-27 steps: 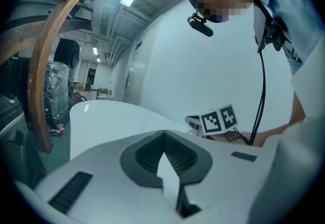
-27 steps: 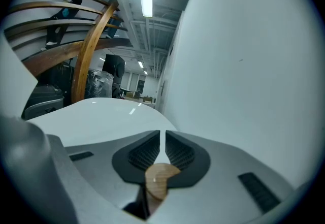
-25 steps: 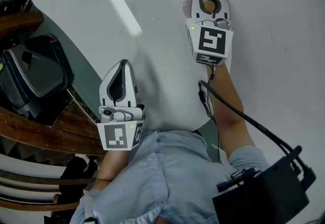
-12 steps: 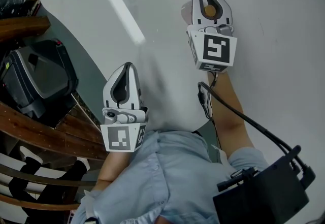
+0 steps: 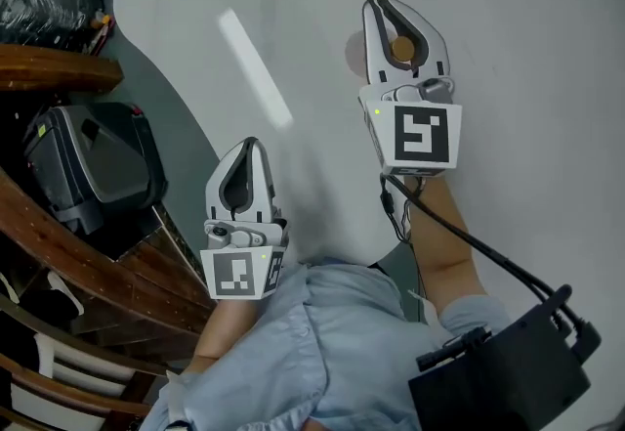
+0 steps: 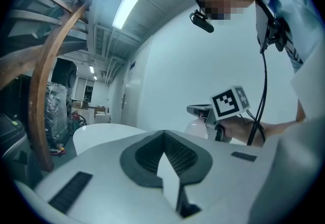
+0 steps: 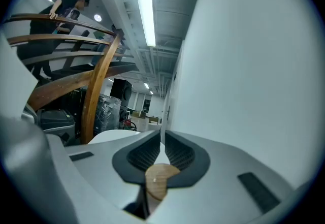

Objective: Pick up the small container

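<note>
My right gripper (image 5: pixel 382 2) hangs over the white table (image 5: pixel 293 19), shut on the small container. The container's round wooden lid (image 5: pixel 401 48) shows between the jaws, and its pale body (image 5: pixel 355 52) peeks out on their left side. The lid (image 7: pixel 158 180) fills the base of the jaws in the right gripper view, where the tips (image 7: pixel 162 135) meet. The left gripper view shows the right gripper (image 6: pixel 201 111) level, with the white container (image 6: pixel 195 127) under it, clear of the table. My left gripper (image 5: pixel 250 142) hovers near the table's near edge, shut and empty (image 6: pixel 163 132).
The table's curved edge runs down the left of the head view. Beyond it on the floor are a dark grey case (image 5: pixel 88 165) and curved wooden rails (image 5: pixel 59 77). A black cable (image 5: pixel 469 243) runs from the right gripper to a black box (image 5: pixel 508 380) at the person's waist.
The right gripper has risen toward the camera with the container still in its jaws. The left gripper has come up a little. Both stay shut.
</note>
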A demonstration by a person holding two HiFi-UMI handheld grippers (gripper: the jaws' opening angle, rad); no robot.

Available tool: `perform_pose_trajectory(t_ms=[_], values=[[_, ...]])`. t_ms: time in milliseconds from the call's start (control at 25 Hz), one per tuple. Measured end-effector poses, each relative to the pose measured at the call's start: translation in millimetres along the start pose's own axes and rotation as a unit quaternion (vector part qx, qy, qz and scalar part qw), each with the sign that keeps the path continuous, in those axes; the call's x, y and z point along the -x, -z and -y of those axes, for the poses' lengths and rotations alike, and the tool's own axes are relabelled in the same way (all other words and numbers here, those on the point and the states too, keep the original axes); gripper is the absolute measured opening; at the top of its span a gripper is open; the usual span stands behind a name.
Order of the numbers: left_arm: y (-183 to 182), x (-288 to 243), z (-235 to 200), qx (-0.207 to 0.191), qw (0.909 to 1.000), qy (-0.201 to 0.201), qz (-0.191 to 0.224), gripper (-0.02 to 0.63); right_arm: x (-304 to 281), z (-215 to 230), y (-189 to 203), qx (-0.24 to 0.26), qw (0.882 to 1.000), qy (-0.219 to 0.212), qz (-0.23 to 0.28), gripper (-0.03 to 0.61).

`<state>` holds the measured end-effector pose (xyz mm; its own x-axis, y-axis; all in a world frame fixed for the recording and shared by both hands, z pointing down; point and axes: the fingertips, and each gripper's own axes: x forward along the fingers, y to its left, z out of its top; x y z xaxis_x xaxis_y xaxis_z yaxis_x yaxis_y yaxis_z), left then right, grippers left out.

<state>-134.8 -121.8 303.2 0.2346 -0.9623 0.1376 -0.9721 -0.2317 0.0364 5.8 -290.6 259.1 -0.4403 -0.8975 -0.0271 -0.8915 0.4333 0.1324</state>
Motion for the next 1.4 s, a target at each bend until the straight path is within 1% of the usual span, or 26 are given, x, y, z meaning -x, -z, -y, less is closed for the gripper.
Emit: perform_pose_trajectory(t_ms=[320, 440, 560, 600, 720, 880, 1040, 1200, 1400], values=[[-32.6, 19.1, 7.9, -0.008, 0.9990, -0.010, 0.042, -0.001, 41.0, -17.1, -75.2, -0.002, 0.999, -0.027, 0.043, 0.028], [-40.1, 30.4, 9.0, -0.017, 0.9980, -0.010, 0.060, -0.002, 60.3, -27.5, -93.4, -0.001, 0.998, -0.033, 0.057, 0.028], [-47.1, 40.5, 12.3, -0.011, 0.9974, -0.015, 0.070, 0.000, 78.1, -38.2, -104.7, 0.002, 0.997, -0.042, 0.069, 0.028], [-49.8, 43.1, 13.1, -0.014, 0.9969, -0.016, 0.075, -0.002, 83.2, -41.3, -106.9, 0.002, 0.996, -0.045, 0.073, 0.028], [-55.8, 49.4, 14.4, -0.039, 0.9942, -0.015, 0.099, -0.001, 96.3, -50.2, -106.1, -0.002, 0.995, -0.054, 0.079, 0.028], [-61.5, 52.1, 16.1, -0.050, 0.9920, -0.022, 0.113, -0.002, 107.2, -58.7, -100.2, -0.012, 0.995, -0.065, 0.080, 0.028], [-68.4, 54.8, 16.5, -0.053, 0.9912, -0.028, 0.118, -0.001, 114.1, -63.9, -97.5, -0.018, 0.995, -0.071, 0.067, 0.028], [-75.7, 52.7, 18.8, -0.054, 0.9908, -0.032, 0.120, -0.002, 114.3, -64.8, -100.0, -0.025, 0.994, -0.077, 0.073, 0.026], [-66.5, 59.6, 15.6, -0.055, 0.9906, -0.032, 0.121, 0.000, 121.1, -74.1, -89.1, -0.032, 0.994, -0.075, 0.072, 0.026]])
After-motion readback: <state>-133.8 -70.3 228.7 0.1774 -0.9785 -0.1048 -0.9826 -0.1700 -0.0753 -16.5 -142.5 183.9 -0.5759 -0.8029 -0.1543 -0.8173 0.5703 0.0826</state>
